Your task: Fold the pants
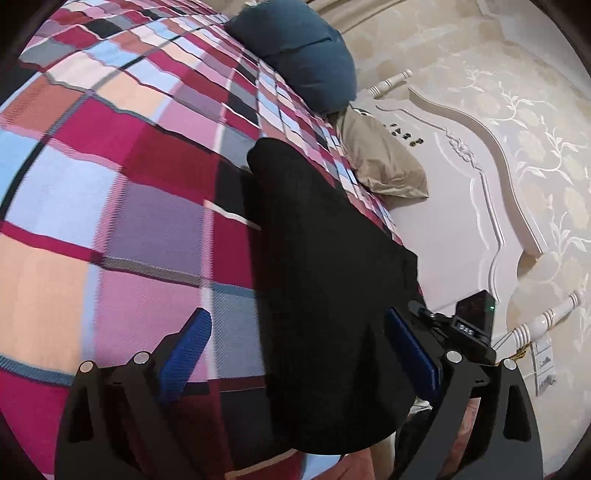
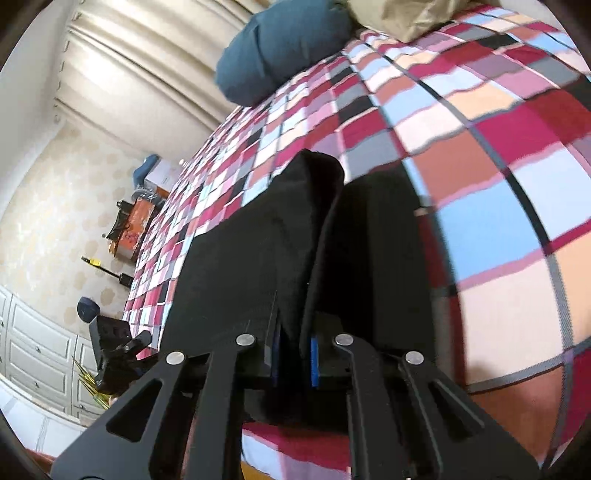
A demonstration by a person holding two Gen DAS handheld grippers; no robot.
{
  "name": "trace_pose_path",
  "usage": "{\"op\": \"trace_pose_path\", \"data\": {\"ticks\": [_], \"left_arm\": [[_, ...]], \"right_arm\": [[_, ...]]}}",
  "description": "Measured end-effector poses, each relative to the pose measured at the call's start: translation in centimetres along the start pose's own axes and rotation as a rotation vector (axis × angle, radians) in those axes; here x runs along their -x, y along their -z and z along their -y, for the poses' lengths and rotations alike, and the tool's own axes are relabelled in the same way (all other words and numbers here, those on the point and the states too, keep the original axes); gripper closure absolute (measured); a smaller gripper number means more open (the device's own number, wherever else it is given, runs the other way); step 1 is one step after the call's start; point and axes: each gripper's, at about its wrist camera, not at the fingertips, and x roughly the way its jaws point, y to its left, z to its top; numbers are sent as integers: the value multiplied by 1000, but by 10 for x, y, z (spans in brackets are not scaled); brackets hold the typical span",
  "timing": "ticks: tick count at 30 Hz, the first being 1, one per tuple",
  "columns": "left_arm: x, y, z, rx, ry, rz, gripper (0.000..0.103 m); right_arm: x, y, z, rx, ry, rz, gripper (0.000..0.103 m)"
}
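Left wrist view first: at the far left spreads the checked bedspread (image 1: 122, 192), a patchwork of crimson, pink, pale blue, peach and grey squares covering the bed. The left claw (image 1: 295, 354) stands with its jaws wide apart; its left blue pad (image 1: 184, 358) hangs over bare bedspread, clear of any cloth. Between the two pads runs the black pants (image 1: 314, 258), a long dark strip stretching away up the bed toward the pillows. The right blue pad (image 1: 412, 354) sits just at the right edge of the pants; whether it touches the fabric I cannot tell. Farther up, a dark blue pillow (image 1: 299, 48) lies on the bedspread, with a beige pillow (image 1: 384, 162) just below it against the white carved headboard (image 1: 461, 206). Floral wallpaper (image 1: 535, 122) fills the right side.

Right wrist view: at the far left stand white drawers (image 2: 33, 350) and patterned wallpaper, with the other gripper's black body (image 2: 118, 350) low down beside the bed's edge. A cluttered orange-topped stand (image 2: 136, 225) sits farther back. In the middle, the right claw (image 2: 293, 356) is closed tight on a raised fold of the black pants (image 2: 258, 251); the cloth rises up between the blue pads (image 2: 314, 360) as a ridge, and the rest of the garment lies flat on the bed to either side. The dark blue pillow (image 2: 273, 55) rests at the top, the beige one (image 2: 406, 18) beside it. To the right the checked bedspread (image 2: 498, 166) fills the frame.
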Motion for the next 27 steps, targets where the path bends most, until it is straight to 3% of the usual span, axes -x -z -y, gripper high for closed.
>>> {"op": "trace_pose_path", "data": {"ticks": [16, 19, 21, 23, 25, 27], "left_arm": [[-23, -14, 11, -7, -14, -42, 10], [-30, -17, 10, -1, 6, -71, 10], [-36, -19, 11, -3, 33, -96, 10], [-42, -21, 10, 2, 40, -108, 10], [-45, -21, 8, 8, 43, -113, 10], [-46, -21, 7, 6, 56, -114, 10]], "right_arm": [[8, 4, 36, -76, -80, -17, 92], [22, 3, 39, -81, -77, -4, 76], [36, 0, 42, -86, -105, 16, 41], [46, -5, 49, -104, -83, 35, 17], [46, -9, 54, -90, -20, 22, 17], [38, -10, 65, -121, -33, -15, 17]]}}
